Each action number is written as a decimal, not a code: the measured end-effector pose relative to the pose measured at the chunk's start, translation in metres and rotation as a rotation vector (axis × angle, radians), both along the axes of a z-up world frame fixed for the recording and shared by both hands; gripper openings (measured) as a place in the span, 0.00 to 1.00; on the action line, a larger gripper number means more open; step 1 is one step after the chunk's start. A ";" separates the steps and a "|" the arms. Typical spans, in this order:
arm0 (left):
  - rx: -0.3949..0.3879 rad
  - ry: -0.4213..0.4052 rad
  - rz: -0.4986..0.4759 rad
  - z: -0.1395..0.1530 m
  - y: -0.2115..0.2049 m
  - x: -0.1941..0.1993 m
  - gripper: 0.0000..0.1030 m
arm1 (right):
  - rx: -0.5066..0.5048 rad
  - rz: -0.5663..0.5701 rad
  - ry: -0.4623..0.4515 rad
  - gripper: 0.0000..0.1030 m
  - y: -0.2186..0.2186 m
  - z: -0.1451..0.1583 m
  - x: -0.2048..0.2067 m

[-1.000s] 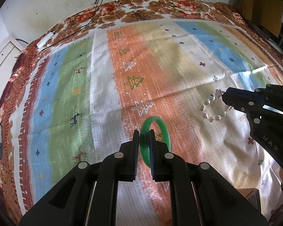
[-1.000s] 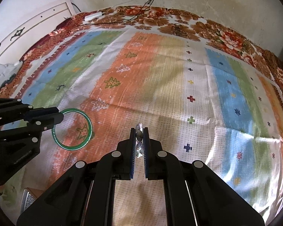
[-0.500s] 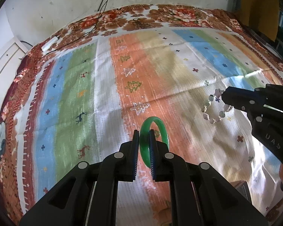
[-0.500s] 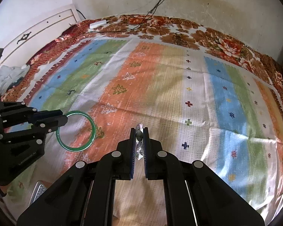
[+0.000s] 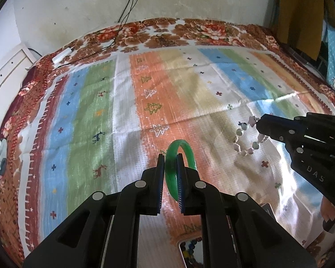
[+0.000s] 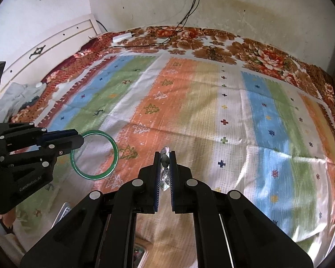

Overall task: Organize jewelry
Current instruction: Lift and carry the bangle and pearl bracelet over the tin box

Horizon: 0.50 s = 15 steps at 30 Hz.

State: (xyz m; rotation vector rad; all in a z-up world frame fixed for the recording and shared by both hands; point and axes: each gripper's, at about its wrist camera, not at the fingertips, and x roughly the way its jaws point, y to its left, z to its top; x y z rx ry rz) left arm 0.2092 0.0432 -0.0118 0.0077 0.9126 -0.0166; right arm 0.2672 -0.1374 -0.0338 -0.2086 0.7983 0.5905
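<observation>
Left claw (image 5: 170, 165), seen from its own wrist camera: the two fingers are pressed onto the rim of a green bangle (image 5: 181, 167), which stands on edge between the pads and is lifted clear of the striped bed cover (image 5: 96, 116); from the right wrist view the same bangle (image 6: 95, 155) appears as a full ring projecting from the left claw (image 6: 78, 139) at the left of the frame, above the cover's orange and white stripes; right claw (image 6: 165, 167): fingers nearly together, pinching a beaded bracelet (image 6: 165, 172), of which only a few pale and dark beads show in the narrow gap; in the left wrist view the beaded bracelet (image 5: 248, 138) hangs as an open loop of whitish and pink beads from the tip of the right claw (image 5: 260, 125), held above the cover; both pieces of jewelry are thus in the air, well apart from each other; a floral-bordered blanket (image 5: 167, 33) lies under the striped cover; black cables (image 6: 189, 15) run down the wall (image 6: 256, 4) to a white adapter (image 6: 122, 37) on the bed; part of a box with coloured beads (image 5: 189, 252) shows at the lower edge, beneath the left claw
</observation>
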 end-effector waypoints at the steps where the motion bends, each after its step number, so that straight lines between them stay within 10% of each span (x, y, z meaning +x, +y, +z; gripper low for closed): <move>1: -0.004 -0.005 0.002 0.002 0.001 -0.002 0.10 | 0.005 0.003 -0.003 0.08 0.000 0.002 -0.003; 15: -0.040 -0.044 -0.014 0.014 -0.001 -0.033 0.10 | 0.035 0.032 -0.022 0.08 -0.006 0.014 -0.034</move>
